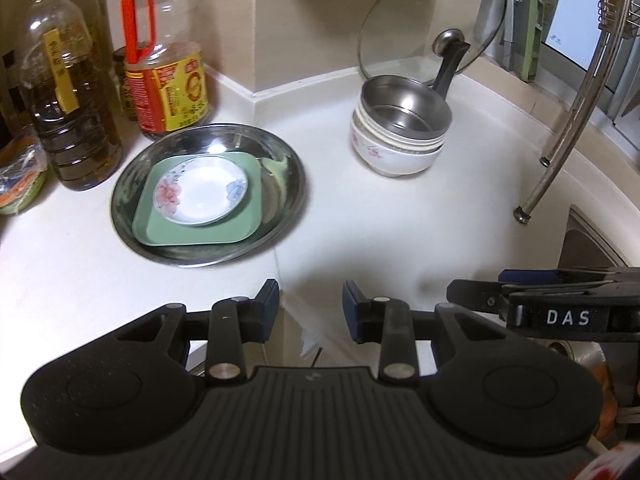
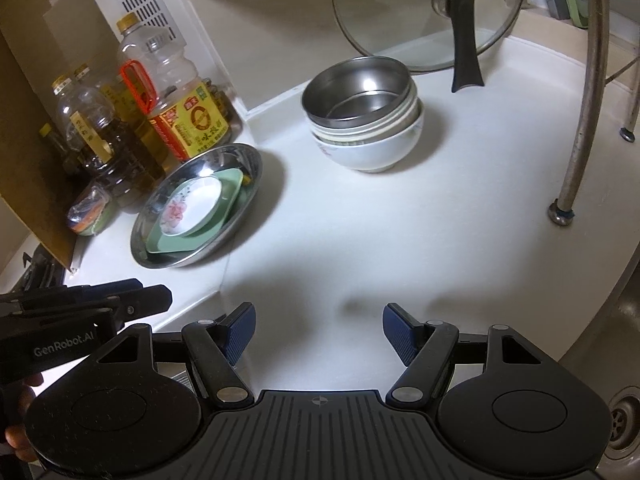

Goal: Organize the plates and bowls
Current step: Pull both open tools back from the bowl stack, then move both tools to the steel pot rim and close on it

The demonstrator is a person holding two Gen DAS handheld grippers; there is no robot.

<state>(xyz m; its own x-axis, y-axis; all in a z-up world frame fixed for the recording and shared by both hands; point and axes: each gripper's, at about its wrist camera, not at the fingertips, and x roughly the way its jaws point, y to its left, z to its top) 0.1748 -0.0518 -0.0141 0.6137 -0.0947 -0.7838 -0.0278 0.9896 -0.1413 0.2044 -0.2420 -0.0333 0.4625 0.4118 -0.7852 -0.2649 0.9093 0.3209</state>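
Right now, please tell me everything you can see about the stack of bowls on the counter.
The stack of bowls stands upright on the white counter, in front of a glass lid leaning against the wall. A shiny steel bowl, empty, sits on top, nested inside several white ceramic-looking bowls; the lowest one shows a pink flower pattern. The rims sit slightly uneven. No fingers touch it; the plates lie apart to its left.
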